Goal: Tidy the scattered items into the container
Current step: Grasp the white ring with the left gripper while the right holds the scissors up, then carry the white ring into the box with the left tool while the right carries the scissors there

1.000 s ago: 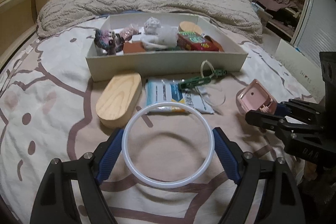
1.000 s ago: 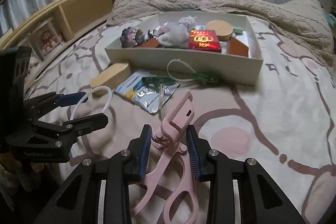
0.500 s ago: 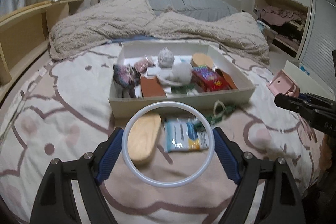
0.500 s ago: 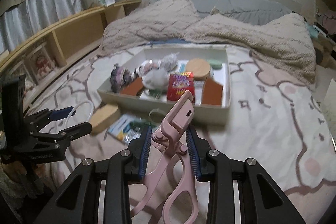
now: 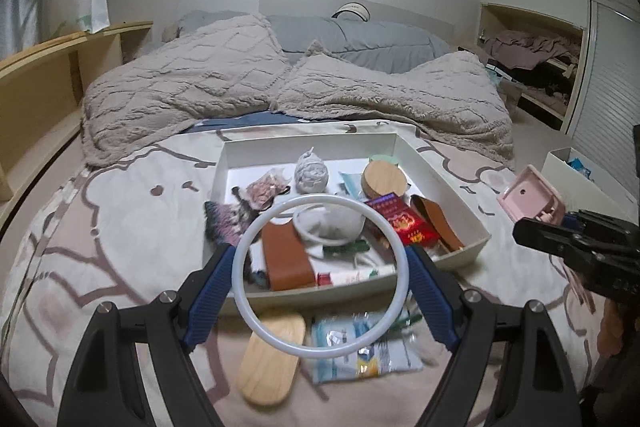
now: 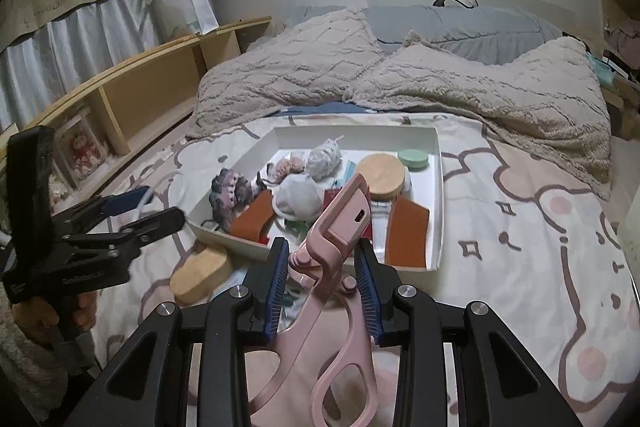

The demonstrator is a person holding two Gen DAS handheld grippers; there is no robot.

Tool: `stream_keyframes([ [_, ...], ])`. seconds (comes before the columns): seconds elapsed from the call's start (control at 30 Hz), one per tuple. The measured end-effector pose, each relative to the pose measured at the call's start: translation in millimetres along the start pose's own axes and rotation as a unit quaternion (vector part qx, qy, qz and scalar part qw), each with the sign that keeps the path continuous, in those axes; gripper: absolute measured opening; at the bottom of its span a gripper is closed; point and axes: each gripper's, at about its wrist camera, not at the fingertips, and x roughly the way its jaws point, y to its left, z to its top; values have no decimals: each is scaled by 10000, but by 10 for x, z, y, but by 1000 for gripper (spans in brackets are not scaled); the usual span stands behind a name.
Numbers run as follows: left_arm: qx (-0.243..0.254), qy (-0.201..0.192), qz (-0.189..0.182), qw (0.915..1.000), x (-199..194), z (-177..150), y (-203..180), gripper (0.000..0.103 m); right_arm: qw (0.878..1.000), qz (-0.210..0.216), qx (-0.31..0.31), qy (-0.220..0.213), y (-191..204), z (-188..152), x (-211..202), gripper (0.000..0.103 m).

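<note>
We see the white ring (image 5: pixel 320 275) covering part of the tray (image 5: pixel 444 163) contents; the packet (image 5: pixel 360 343) beneath looks blurred, perhaps foil. The pink curler (image 6: pixel 340 267) handles run off the bottom edge.

Both grippers are higher above the bed than a second ago. The left gripper (image 5: pixel 320 277), carrying the white plastic ring (image 5: pixel 320 275), now frames the near wall of the shallow white cardboard tray (image 5: pixel 468 247) instead of bare sheet. The right gripper (image 6: pixel 323 287) lifts the pink plastic eyelash curler (image 6: pixel 336 267) so its head now overlaps the tray's contents.
</note>
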Motion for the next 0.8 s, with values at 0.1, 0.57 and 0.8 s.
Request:
stream_keyframes([
  [0.1, -46, 115, -96, 9999, 193, 78, -21, 84, 9999, 10, 79, -90, -32, 68, 8, 34],
  [0.57, 101, 885, -691, 9936, 1075, 367, -311, 84, 9994, 5, 330, 32, -225, 74, 145, 34],
  [0.8, 334, 1314, -432, 9898, 1431, 361, -370, 84, 9994, -10, 354, 49, -272, 58, 150, 34],
])
